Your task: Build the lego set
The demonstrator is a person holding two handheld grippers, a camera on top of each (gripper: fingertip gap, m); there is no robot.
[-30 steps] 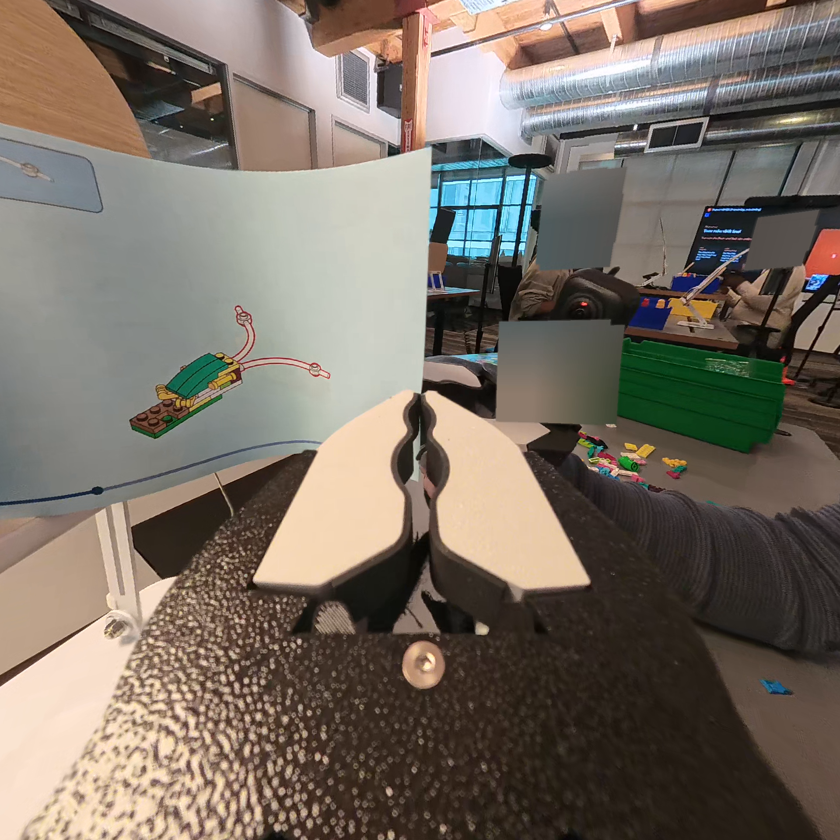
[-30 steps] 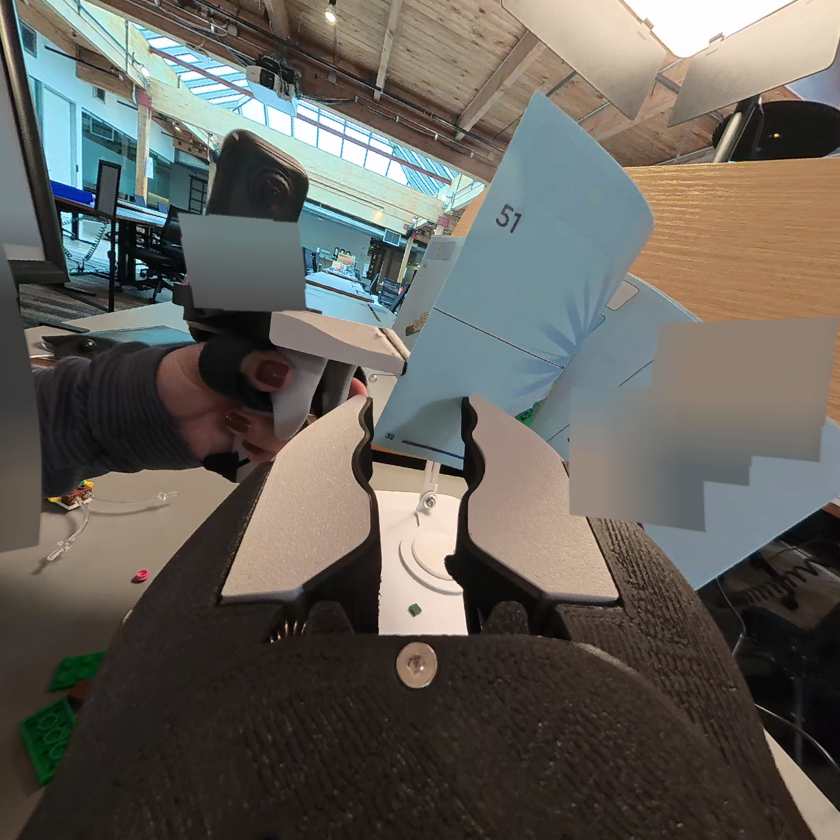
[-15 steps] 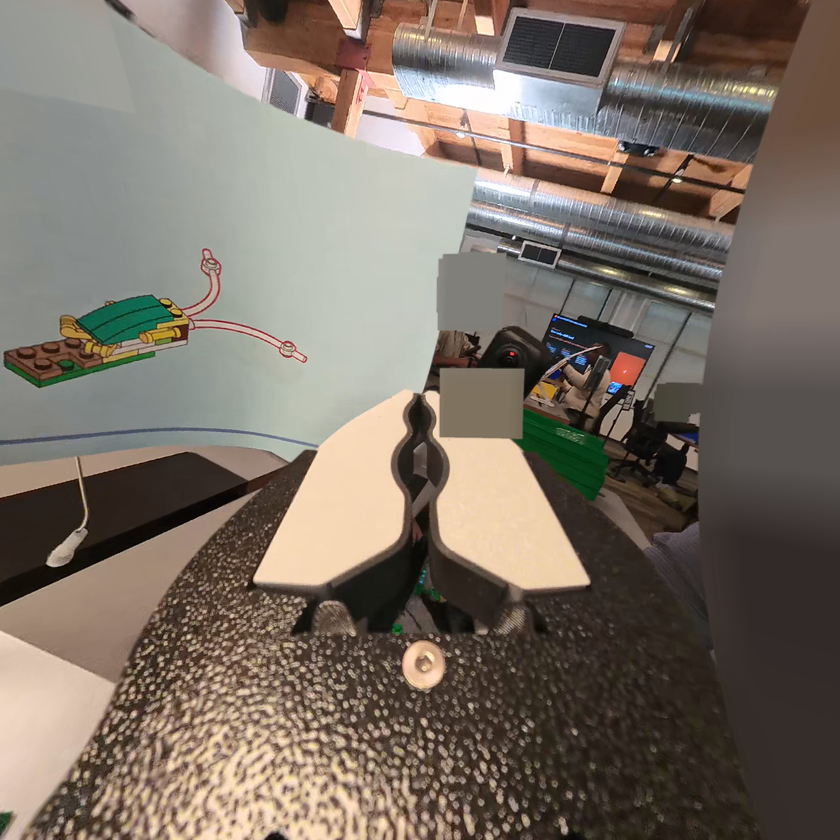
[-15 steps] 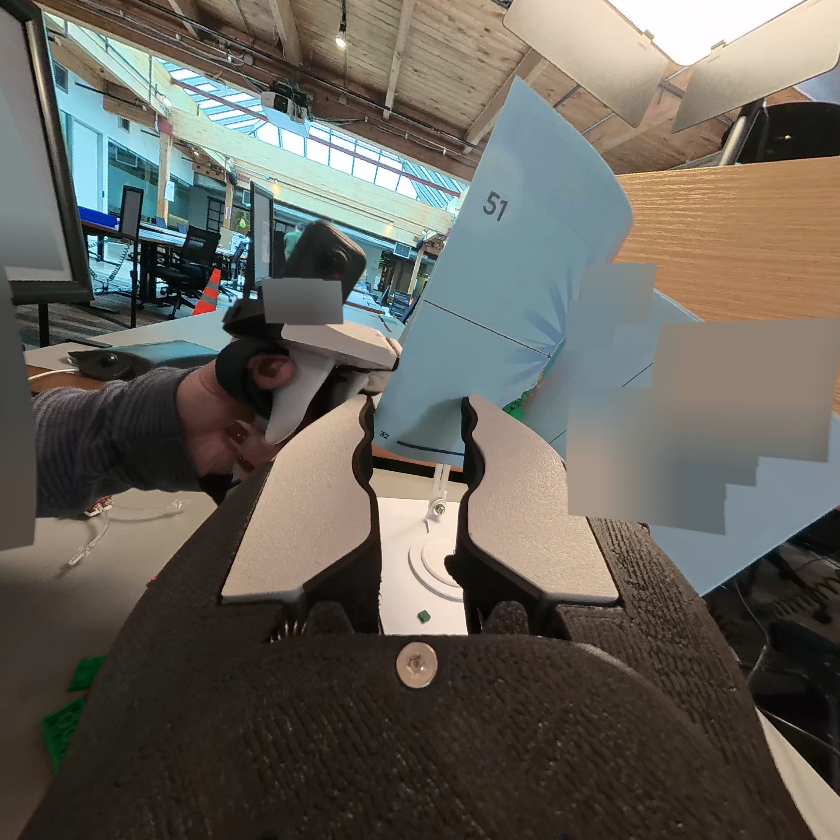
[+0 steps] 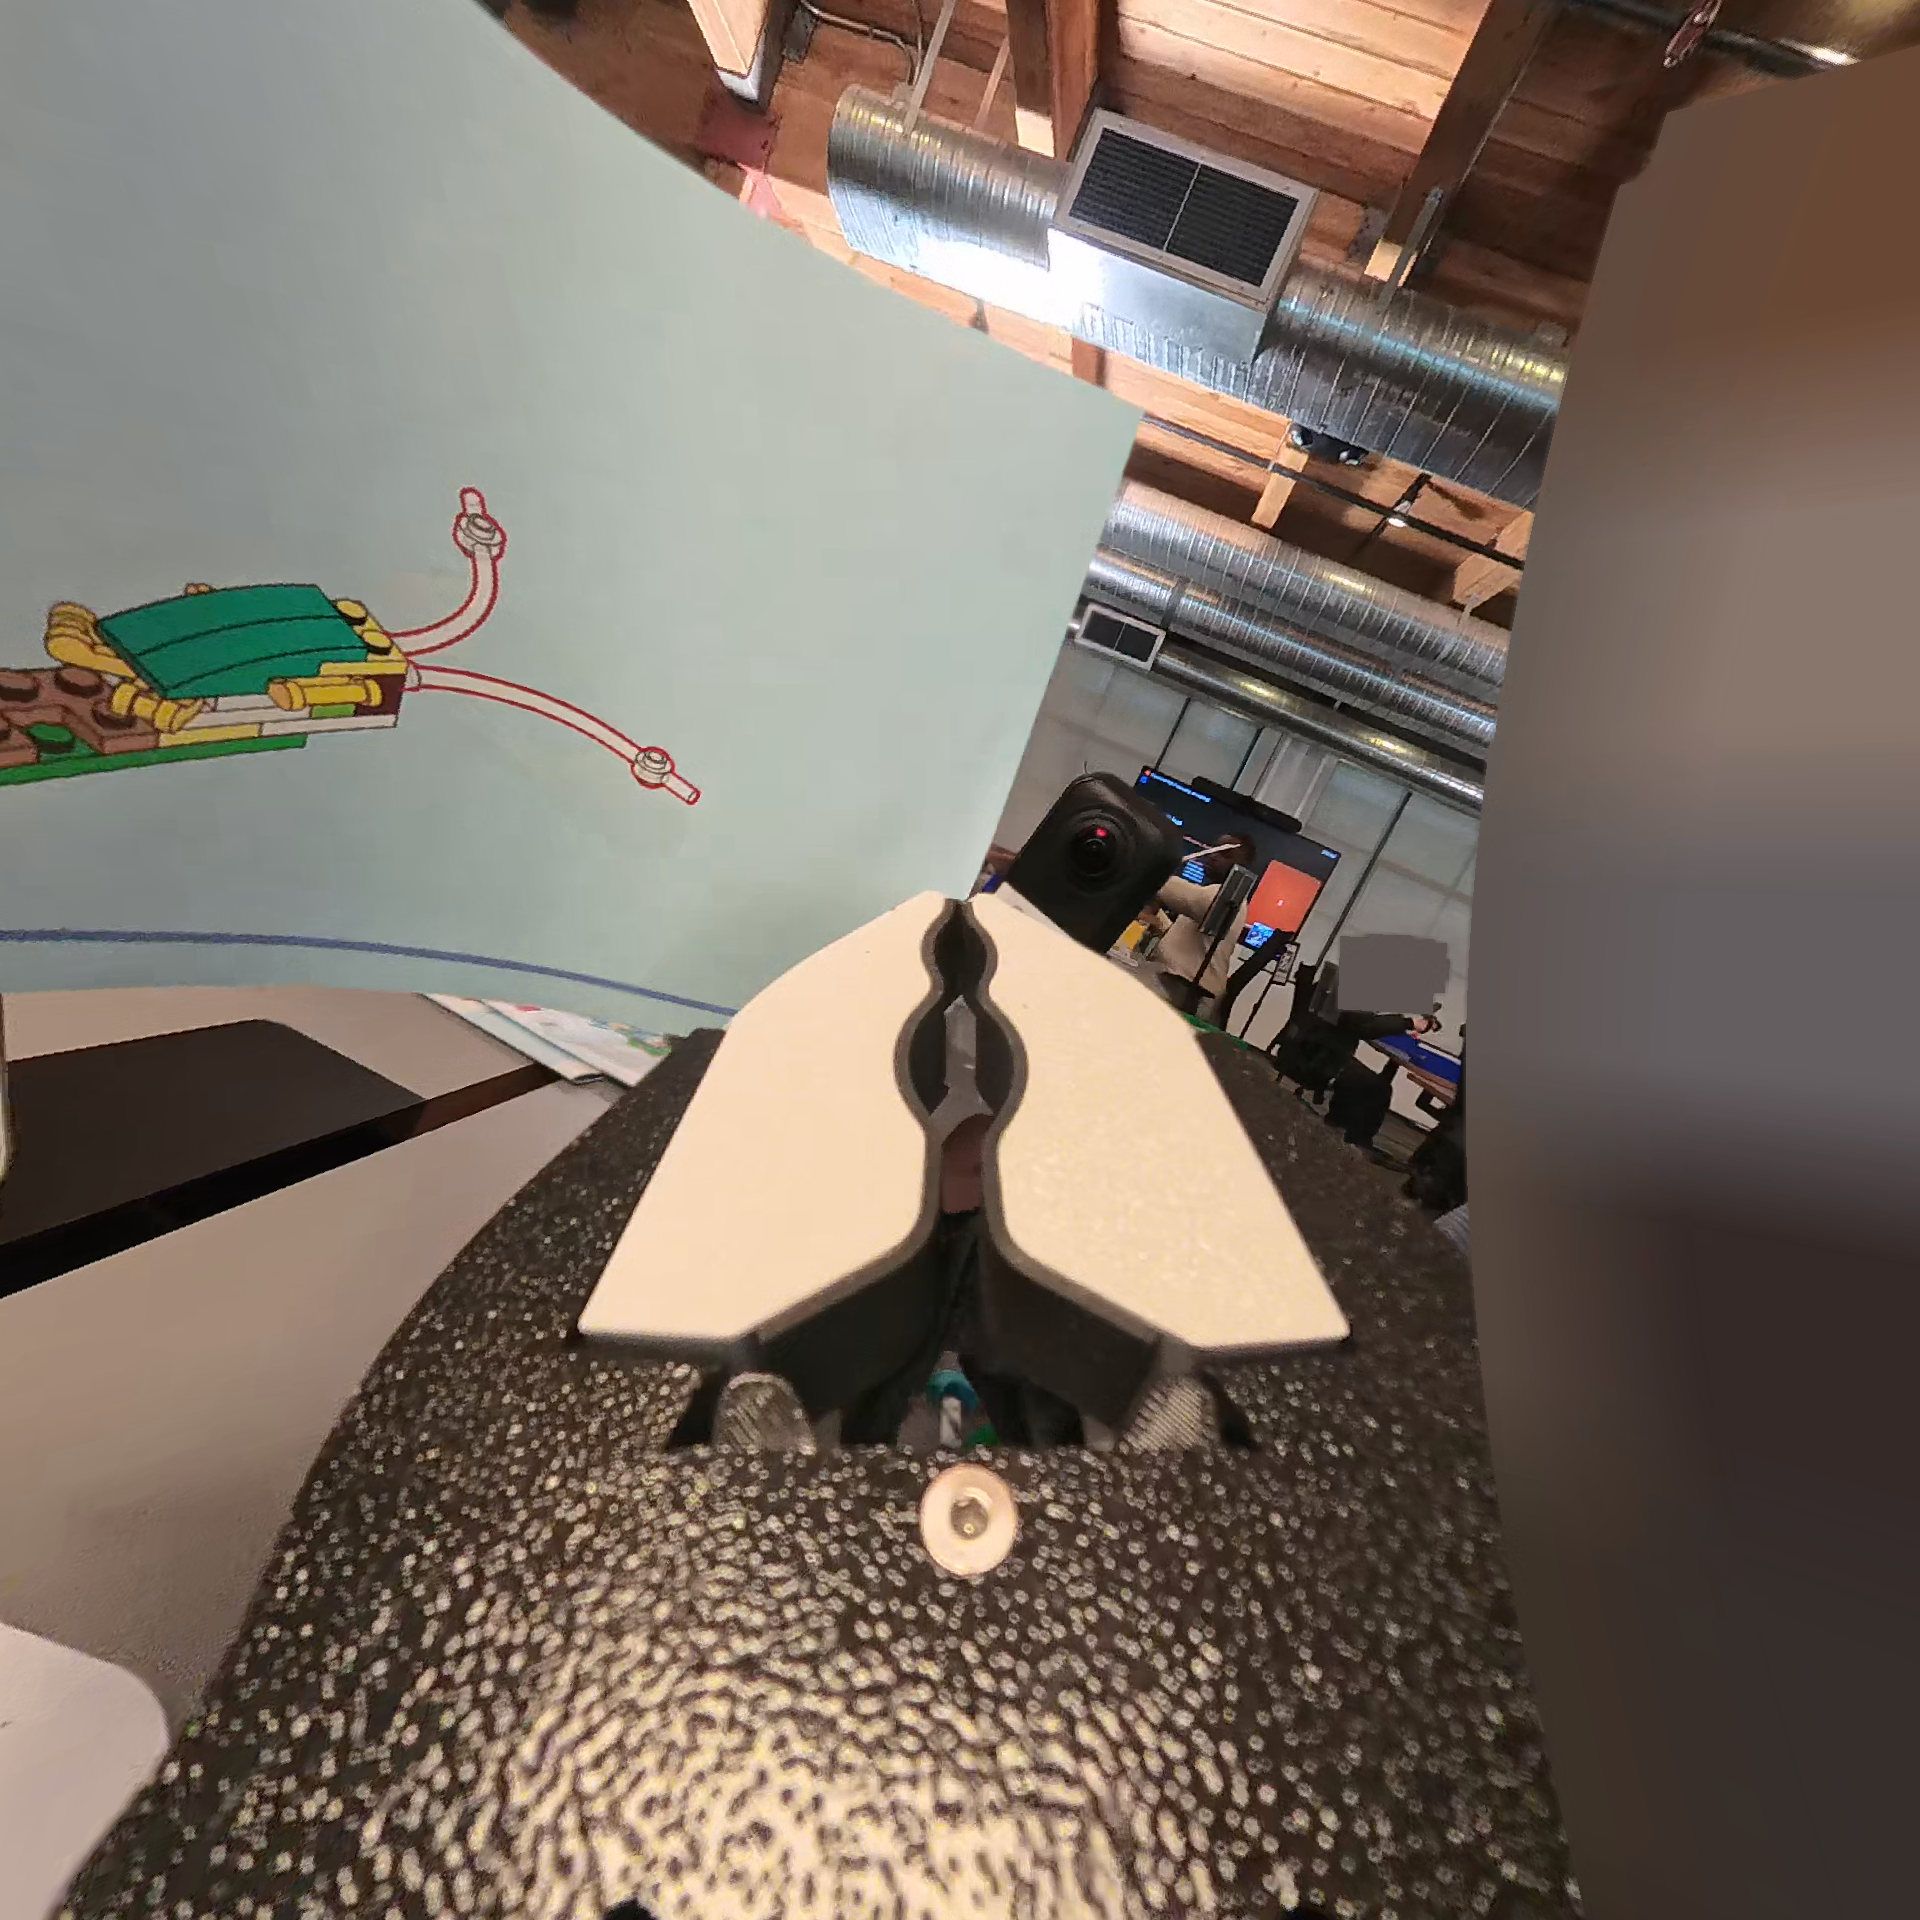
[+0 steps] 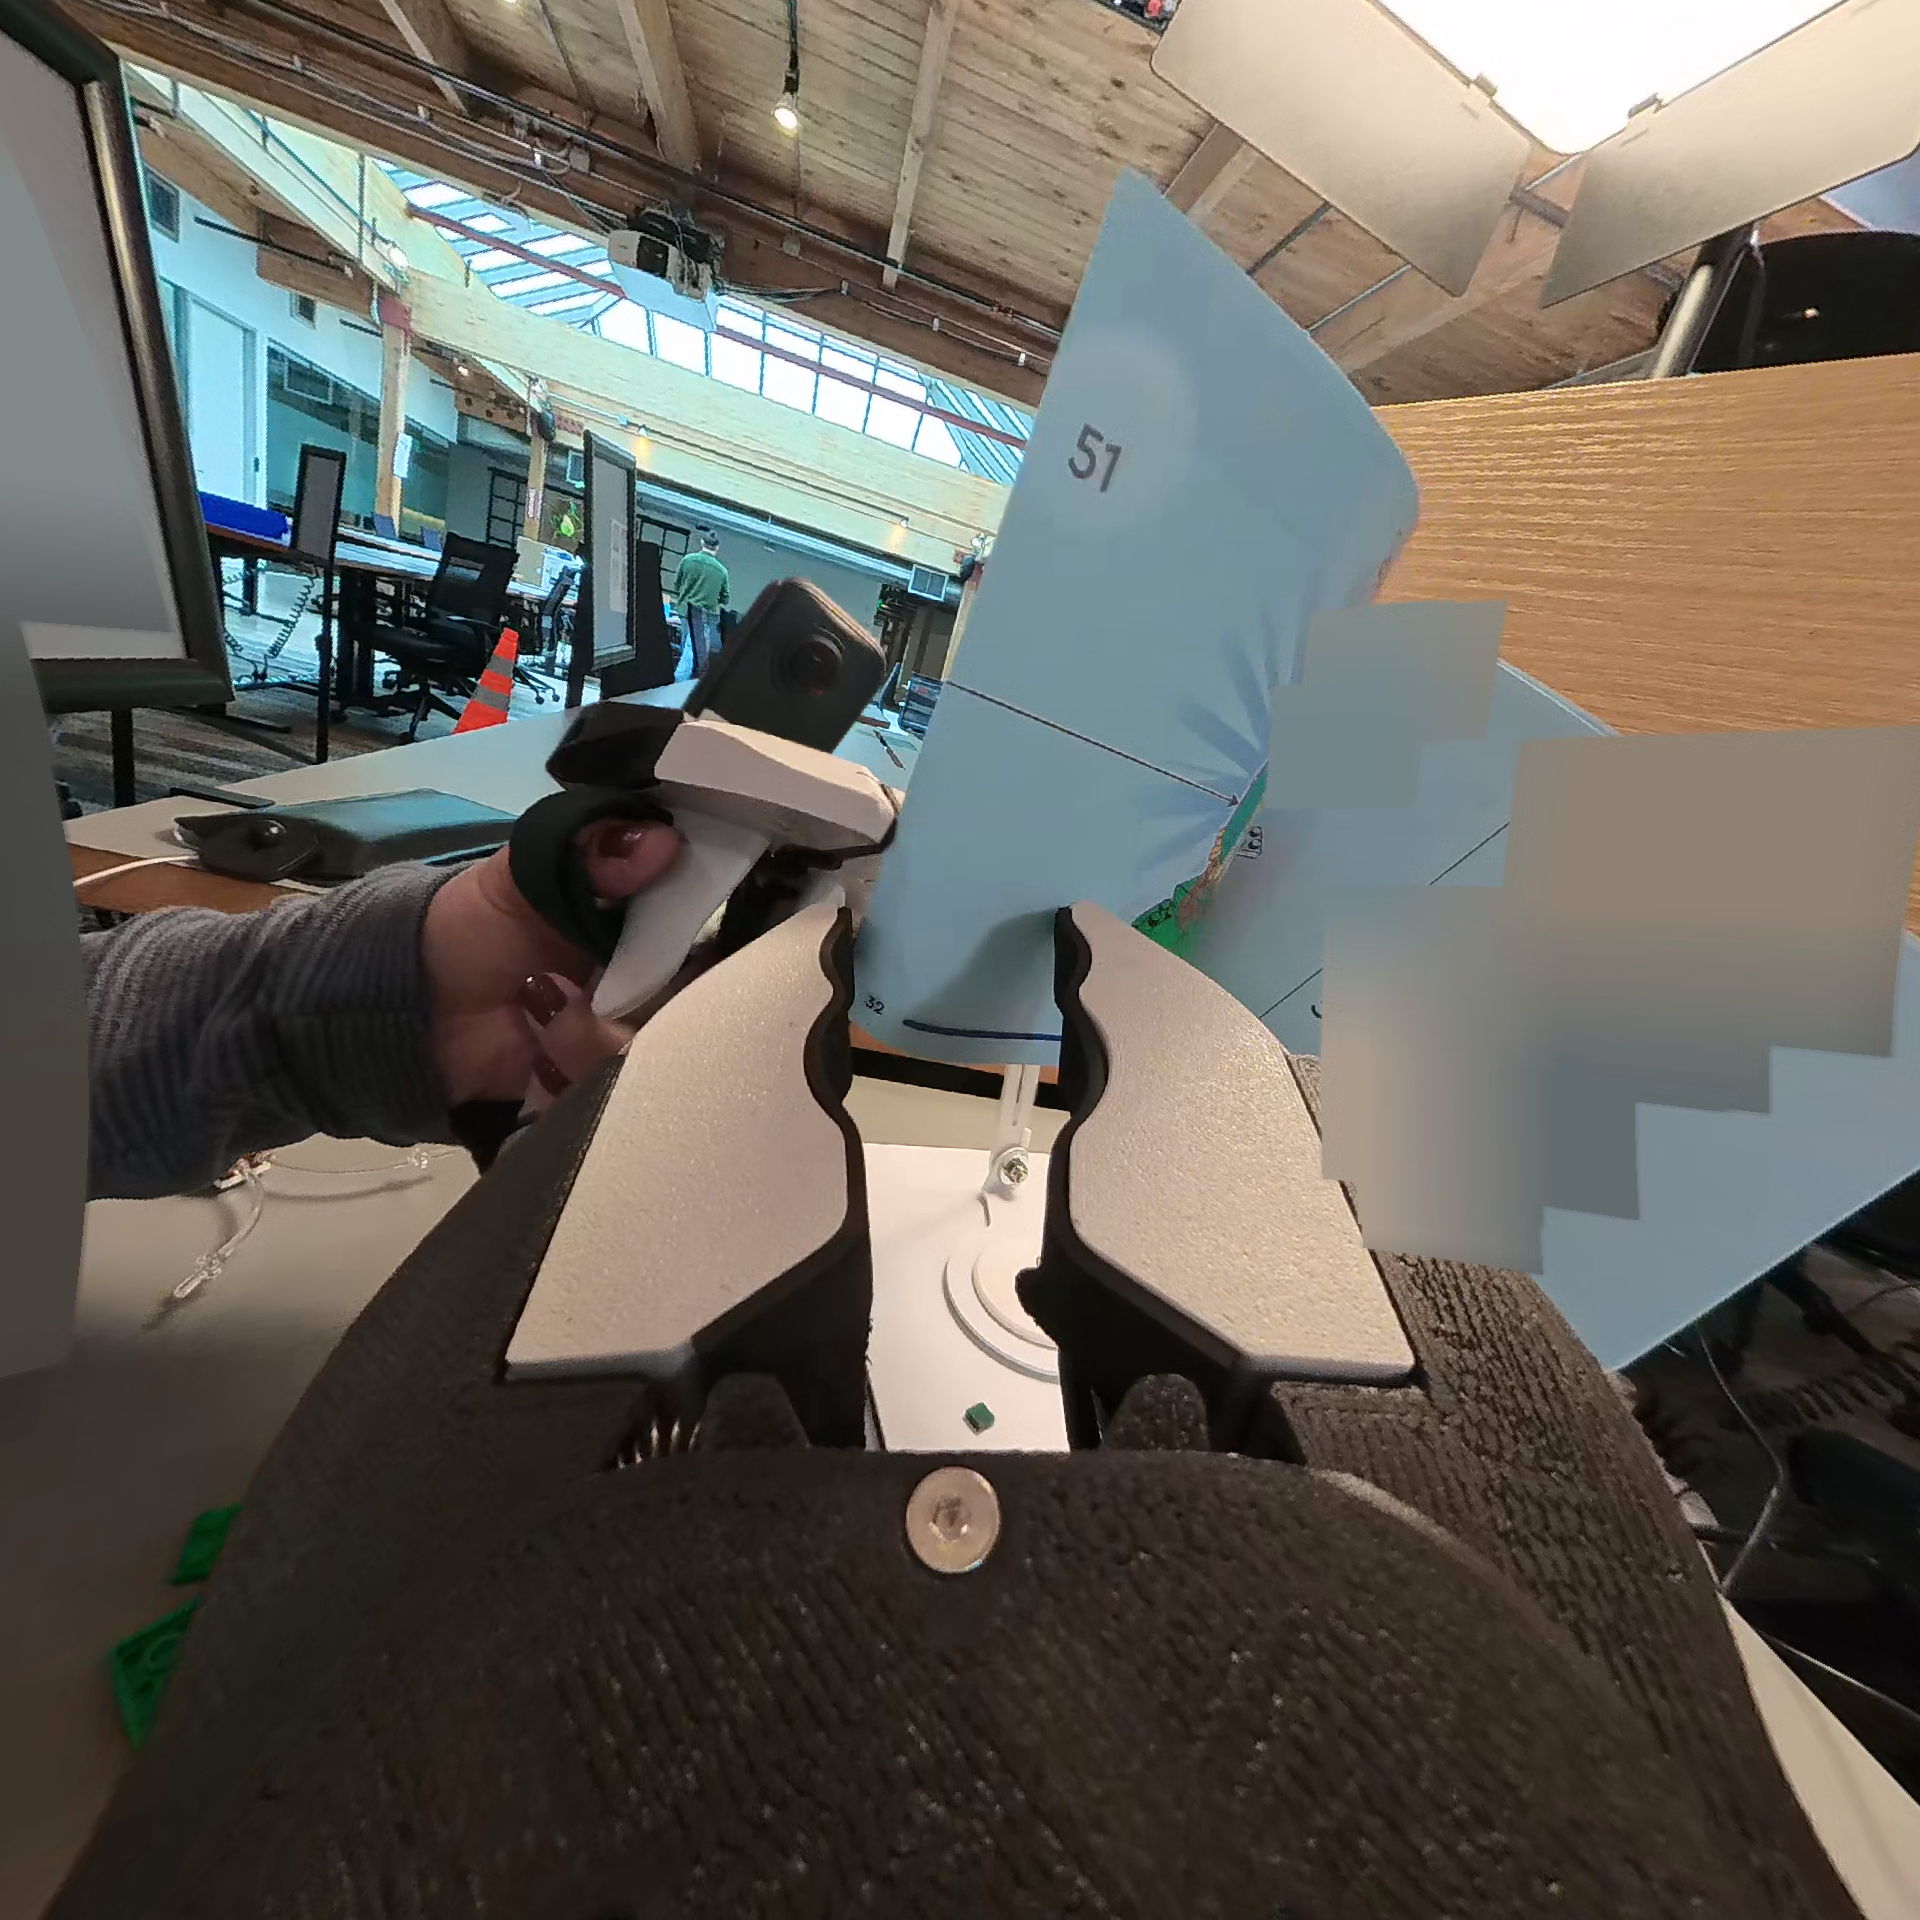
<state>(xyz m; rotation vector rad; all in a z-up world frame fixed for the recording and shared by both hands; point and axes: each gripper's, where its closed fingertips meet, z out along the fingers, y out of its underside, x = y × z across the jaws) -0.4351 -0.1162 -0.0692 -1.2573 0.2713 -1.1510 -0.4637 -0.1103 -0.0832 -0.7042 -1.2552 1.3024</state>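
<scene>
L gripper [image 5: 961, 914]: fingers pressed together at the tips, only a thin wavy slit between them, clenched on nothing that shows. It's raised and pointing up-and-forward, just beside the lower right corner of the instruction booklet page [image 5: 540, 499]. Behind its tips sits the camera [image 5: 1091, 857] of the other gripper.

R gripper [image 6: 954, 920]: jaws released, wide gap, nothing held. Between them, low down, shows the white stand base [image 6: 997, 1299] w/ its thin upright post [image 6: 1013, 1117], and one tiny green lego bit [image 6: 978, 1415] lying loose on the white surface near the gripper body. The booklet's pale blue page edge hangs right at the R fingertips, in the gap; can't tell if it touches them.

Person's hand [image 6: 520, 977] in a dark grey sleeve grips the L gripper's white handle, left of the R gripper.

Booklet: propped upright on the stand, pages fanned and curled, long axis roughly vertical, leaning away to the right in the R wrist view. Drawing on the page shows a flat green/brown/yellow build w/ two thin curved tubes.

Lego on the bench [image 6: 156, 1340]: green plates [image 6: 156, 1662] flat at far left edge, partly cut off; clear tube piece [image 6: 223, 1236] lying under the forearm.
</scene>
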